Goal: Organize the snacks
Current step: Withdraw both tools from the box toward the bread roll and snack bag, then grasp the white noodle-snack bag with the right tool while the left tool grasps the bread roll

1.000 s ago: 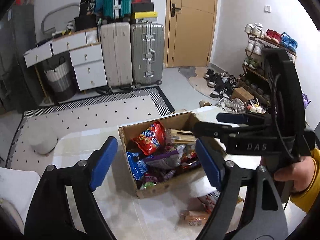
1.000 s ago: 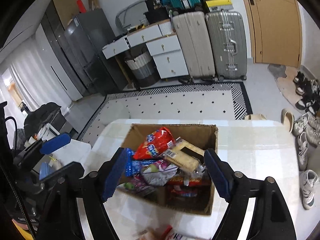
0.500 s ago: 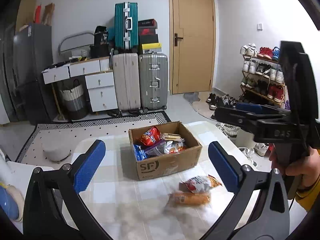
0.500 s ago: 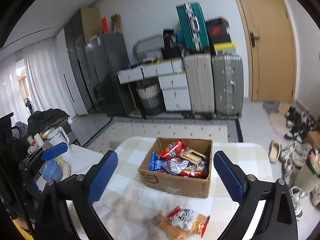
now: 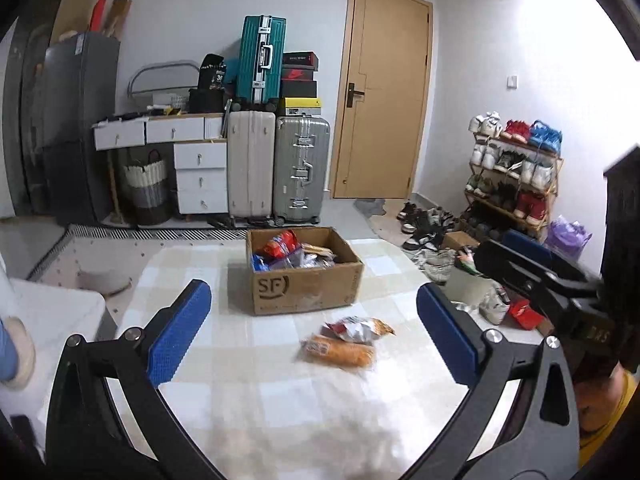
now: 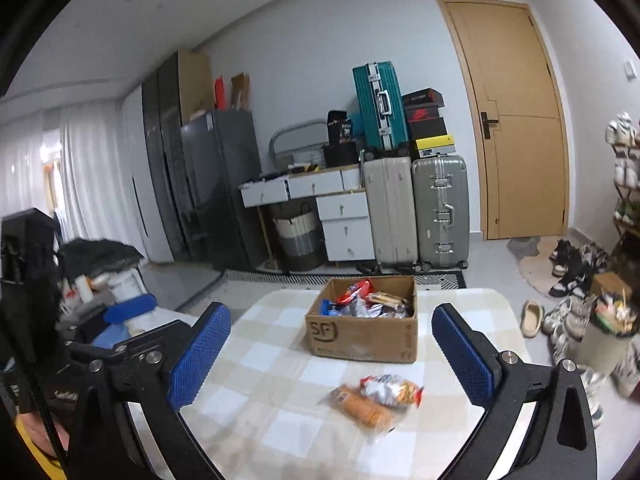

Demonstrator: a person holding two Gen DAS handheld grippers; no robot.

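Observation:
A cardboard box [image 5: 304,286] marked SF stands on the checked table [image 5: 224,364], filled with several snack packets [image 5: 280,246]. It also shows in the right wrist view [image 6: 360,338]. In front of it lie an orange snack pack [image 5: 340,354] and a crinkled chip bag [image 5: 354,327], also seen in the right wrist view as the orange pack [image 6: 362,406] and the bag [image 6: 394,389]. My left gripper [image 5: 314,334] is open and empty, held back from the loose packs. My right gripper [image 6: 332,354] is open and empty too, at a similar distance.
The right gripper's body [image 5: 552,284] shows at the right of the left wrist view. Suitcases [image 5: 276,168], white drawers [image 5: 200,176], a door [image 5: 380,108] and a shoe rack [image 5: 512,176] stand beyond the table. A white stand [image 5: 52,320] sits left of the table.
Both grippers have pulled back and up from over the box. The box now looks smaller and farther, and the two loose packs on the table have come into full view.

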